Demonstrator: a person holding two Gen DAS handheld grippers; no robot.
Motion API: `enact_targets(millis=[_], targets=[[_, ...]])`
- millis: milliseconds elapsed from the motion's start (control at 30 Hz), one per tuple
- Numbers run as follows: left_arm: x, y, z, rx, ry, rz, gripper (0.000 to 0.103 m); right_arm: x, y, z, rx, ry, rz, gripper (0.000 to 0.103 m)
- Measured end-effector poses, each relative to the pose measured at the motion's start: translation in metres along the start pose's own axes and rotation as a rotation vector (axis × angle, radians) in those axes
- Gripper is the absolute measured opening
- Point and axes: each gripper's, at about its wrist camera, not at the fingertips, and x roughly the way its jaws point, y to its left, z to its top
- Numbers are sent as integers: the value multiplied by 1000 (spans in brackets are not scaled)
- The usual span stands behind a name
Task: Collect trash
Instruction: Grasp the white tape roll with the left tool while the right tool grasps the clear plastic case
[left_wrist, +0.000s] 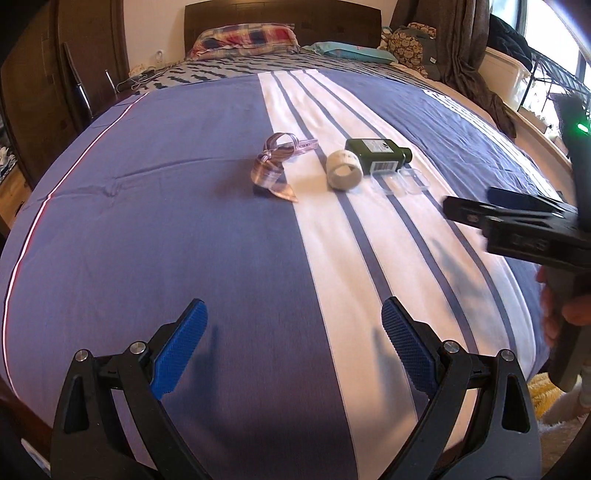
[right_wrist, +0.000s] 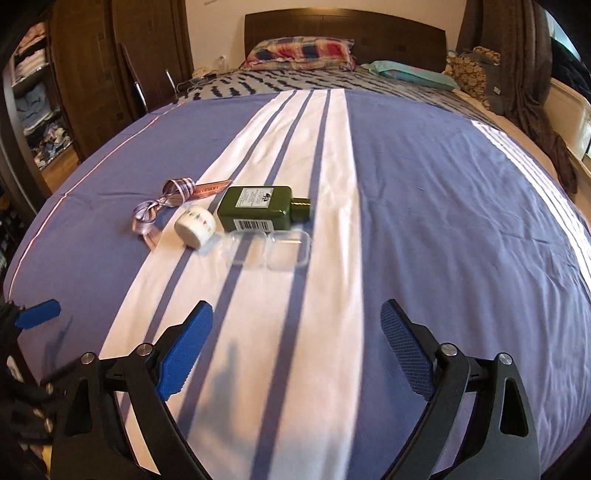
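Both tools, left (left_wrist: 291, 347) and right (right_wrist: 297, 349), spread wide, empty, over striped blue-white bedspread (right_wrist: 424, 221). Approach step. Dark green plastic bottle (right_wrist: 255, 208), clear plastic tray (right_wrist: 273, 249) lie far-left on bed; next: reach, centre, pinch.

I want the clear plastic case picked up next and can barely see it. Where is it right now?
In the right wrist view the clear plastic case lies left of centre on the white stripe of the bedspread, just in front of the green bottle.

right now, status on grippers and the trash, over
Left gripper open, empty. Right gripper open, empty. Ribbon, tape roll, green bottle, clear case all on the bedspread, untouched. Path clear.
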Motion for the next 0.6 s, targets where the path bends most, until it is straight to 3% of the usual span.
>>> enact_targets(millis=[200, 367, 433, 600], targets=[[14, 5, 12, 9, 15, -5, 90, 40, 17, 18, -11, 75, -4, 89], [22, 12, 18, -1, 19, -13, 90, 59, 28, 27, -21, 84, -22, 90], [25, 12, 20, -1, 22, -18, 90, 62, 28, 32, -12, 77, -23, 81], [32, 1, 27, 16, 20, -45, 87, 58, 24, 31, -29, 55, -26, 77]])
